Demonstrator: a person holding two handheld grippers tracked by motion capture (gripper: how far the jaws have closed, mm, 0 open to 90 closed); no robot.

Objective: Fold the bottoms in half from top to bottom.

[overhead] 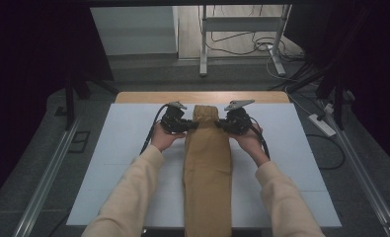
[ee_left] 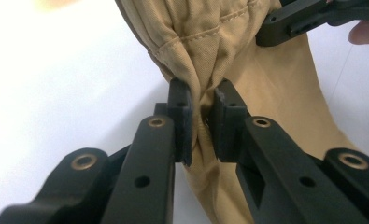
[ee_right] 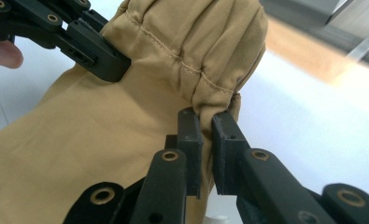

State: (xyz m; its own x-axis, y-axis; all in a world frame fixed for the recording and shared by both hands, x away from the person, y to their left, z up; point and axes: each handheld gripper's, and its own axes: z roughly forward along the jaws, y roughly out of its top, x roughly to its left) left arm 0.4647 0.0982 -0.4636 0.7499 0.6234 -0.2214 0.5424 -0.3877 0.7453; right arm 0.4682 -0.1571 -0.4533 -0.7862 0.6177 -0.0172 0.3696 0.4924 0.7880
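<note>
We saw left gripper (overhead: 191,125) at 9 o'clock of tan trousers (overhead: 207,168), jaws nearly closed, pinching bunched cloth near stitched hem. Trousers lay folded lengthwise down middle of white worktop (overhead: 118,148), far end gathered and raised between both grippers, near end hanging over worktop's 6 o'clock edge. We saw right gripper (overhead: 222,125) at 3 o'clock of that gathered end, jaws nearly closed, clamping fold of same hem. Our beige sleeves (overhead: 133,192) entered from 6 o'clock.

White table mat (overhead: 133,148), floor cables (overhead: 242,42)
</note>
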